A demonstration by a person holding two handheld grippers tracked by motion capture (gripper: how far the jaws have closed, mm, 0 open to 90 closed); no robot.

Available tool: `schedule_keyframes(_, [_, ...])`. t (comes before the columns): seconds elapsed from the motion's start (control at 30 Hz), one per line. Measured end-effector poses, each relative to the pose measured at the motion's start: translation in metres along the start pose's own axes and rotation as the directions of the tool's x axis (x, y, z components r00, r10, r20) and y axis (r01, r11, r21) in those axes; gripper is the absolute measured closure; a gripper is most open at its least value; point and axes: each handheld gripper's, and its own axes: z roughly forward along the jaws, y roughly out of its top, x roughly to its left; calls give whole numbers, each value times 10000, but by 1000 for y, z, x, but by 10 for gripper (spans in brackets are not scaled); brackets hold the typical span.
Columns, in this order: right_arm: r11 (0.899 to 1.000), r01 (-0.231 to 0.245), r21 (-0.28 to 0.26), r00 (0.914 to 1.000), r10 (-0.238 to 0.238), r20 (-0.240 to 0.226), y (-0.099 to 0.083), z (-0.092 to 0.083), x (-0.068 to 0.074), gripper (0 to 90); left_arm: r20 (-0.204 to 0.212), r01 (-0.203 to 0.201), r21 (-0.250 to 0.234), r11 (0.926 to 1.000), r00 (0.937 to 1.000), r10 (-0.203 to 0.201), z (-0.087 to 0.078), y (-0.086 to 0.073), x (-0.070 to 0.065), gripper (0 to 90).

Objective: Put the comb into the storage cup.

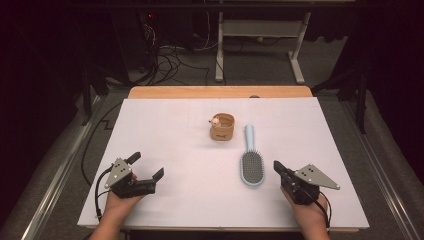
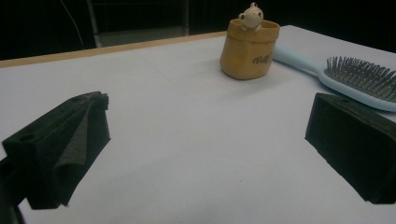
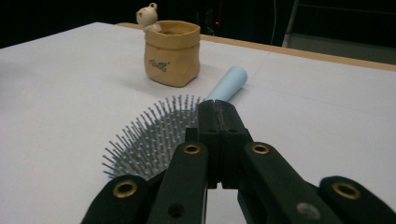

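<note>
The right gripper [image 1: 278,168] rests low on the white table [image 1: 165,145] with its jaws pressed together on nothing, and it sits just beside the head of the light blue hairbrush [image 1: 250,165], a little to that head's right; in the right gripper view the bristles [image 3: 149,137] lie immediately ahead and left of the closed tips. The brush lies bristles up, its long axis running away from the person, head near, handle pointing toward the small tan pot [image 1: 222,127] with a little figure on its rim, which stands just beyond the handle end without clearly touching it. The left gripper [image 1: 147,169] lies well apart on the other side, jaws spread wide and empty, angled toward the middle. Judging by this, the right hand is much the nearer, and would need to open and shift slightly leftward across the brush's axis
</note>
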Motion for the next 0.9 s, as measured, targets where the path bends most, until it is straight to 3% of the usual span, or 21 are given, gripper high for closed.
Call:
schedule_keyframes(0.7, [9992, 288, 263, 9911, -252, -1306, 6, 23, 44, 900, 92, 31, -29, 10000, 10000, -31, 0, 0, 0, 8])
schedule_keyframes(0.9, [9955, 497, 813, 9862, -360, -1614, 7, 39, 63, 900, 104, 101, -65, 9999, 9999, -101, 0, 0, 1, 8])
